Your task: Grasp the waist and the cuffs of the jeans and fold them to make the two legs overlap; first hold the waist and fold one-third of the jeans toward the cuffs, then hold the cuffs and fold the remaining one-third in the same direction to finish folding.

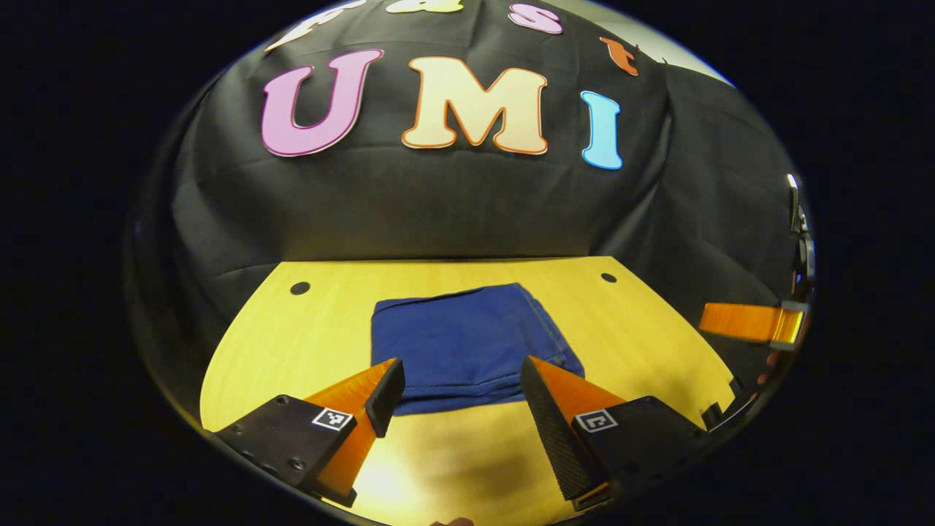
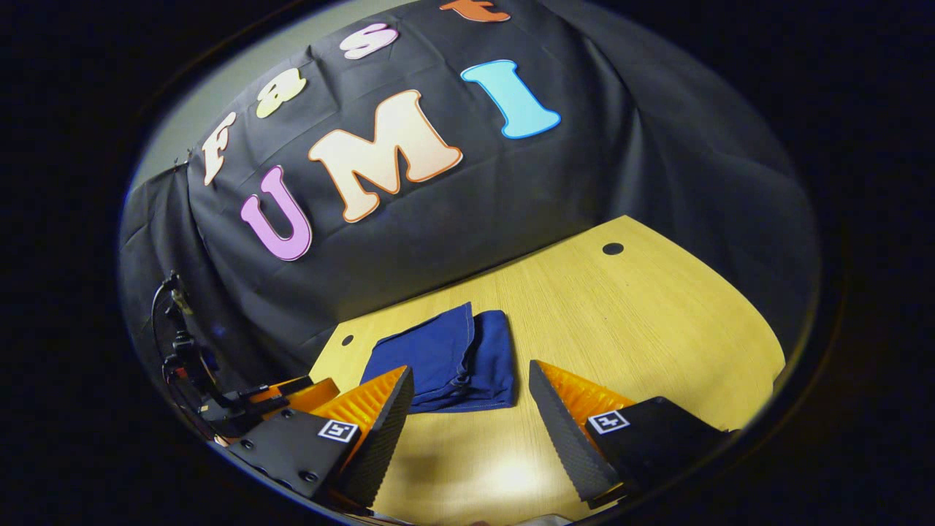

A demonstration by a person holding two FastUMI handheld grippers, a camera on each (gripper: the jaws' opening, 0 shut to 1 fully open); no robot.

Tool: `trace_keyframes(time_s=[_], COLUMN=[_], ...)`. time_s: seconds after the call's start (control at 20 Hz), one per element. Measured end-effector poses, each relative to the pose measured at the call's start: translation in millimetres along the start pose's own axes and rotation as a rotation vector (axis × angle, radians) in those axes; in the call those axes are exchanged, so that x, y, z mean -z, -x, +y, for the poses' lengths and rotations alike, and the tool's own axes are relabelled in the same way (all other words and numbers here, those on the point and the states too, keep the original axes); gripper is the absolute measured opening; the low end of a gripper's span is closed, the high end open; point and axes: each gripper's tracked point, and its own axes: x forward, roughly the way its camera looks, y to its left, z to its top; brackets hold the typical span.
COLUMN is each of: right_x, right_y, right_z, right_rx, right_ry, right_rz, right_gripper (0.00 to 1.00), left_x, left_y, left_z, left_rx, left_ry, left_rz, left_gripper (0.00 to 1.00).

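Dark blue jeans [image 1: 467,340] lie folded into a compact stack in the middle of the yellow wooden table [image 1: 628,321]. My left gripper [image 1: 460,387] hovers open just in front of the stack's near edge, nothing between its fingers. In the right gripper view the folded jeans [image 2: 449,358] lie ahead and to the left, layered edges facing me. My right gripper [image 2: 467,398] is open above the table, just short of the jeans' near edge, holding nothing. The other gripper [image 1: 760,323] shows at the far right of the left gripper view, and another [image 2: 292,394] sits low at the left of the right gripper view.
The table has small round holes near its far corners [image 1: 300,288] [image 1: 608,277] [image 2: 613,248]. Black cloth wall rises right behind the table. A stand with cables [image 2: 179,343] is at the left in the right gripper view. Bare tabletop [image 2: 657,314] lies right of the jeans.
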Motion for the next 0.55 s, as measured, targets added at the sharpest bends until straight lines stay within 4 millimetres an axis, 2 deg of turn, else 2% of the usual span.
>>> trace_keyframes(time_s=[0.15,0.35,0.55], right_x=[-2,-1,1], right_y=[14,29,43], right_z=[20,35,36], right_rx=[-0.006,-0.007,0.03], right_ry=[0.029,0.041,0.088], right_rz=[-0.035,-0.059,-0.095], right_gripper=[0.98,0.98,0.98], left_x=[8,15,21], left_y=[14,17,34], left_z=[6,10,11], left_rx=[0.032,0.044,0.069], left_ry=[0.041,0.052,0.07], left_rz=[0.001,0.011,0.013], left_gripper=[0.94,0.95,0.94])
